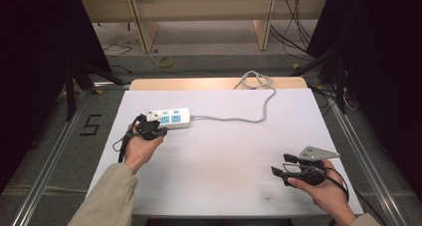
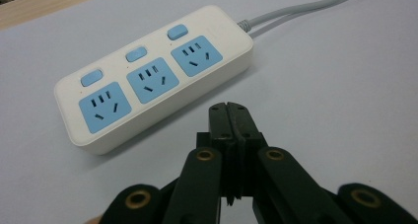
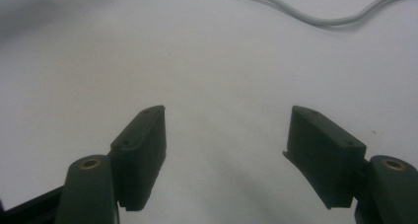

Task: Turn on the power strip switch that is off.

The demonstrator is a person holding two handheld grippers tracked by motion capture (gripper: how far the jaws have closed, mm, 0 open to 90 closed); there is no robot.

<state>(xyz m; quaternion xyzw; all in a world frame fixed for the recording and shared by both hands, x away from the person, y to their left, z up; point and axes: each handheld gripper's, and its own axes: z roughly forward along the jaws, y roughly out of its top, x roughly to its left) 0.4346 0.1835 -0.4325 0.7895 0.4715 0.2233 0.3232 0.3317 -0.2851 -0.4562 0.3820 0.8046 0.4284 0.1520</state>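
Closed left claw (image 2: 228,108) beside power strip (image 2: 157,73)

The power strip (image 1: 168,118) is laid on the table (image 1: 224,156), toward its far left part. Its cable (image 1: 249,117) is run off to the right, then back over the far edge. The left gripper (image 1: 149,128) is parked just in front of the strip's left end. The right gripper (image 1: 284,166) is kept well apart, near the front right corner.
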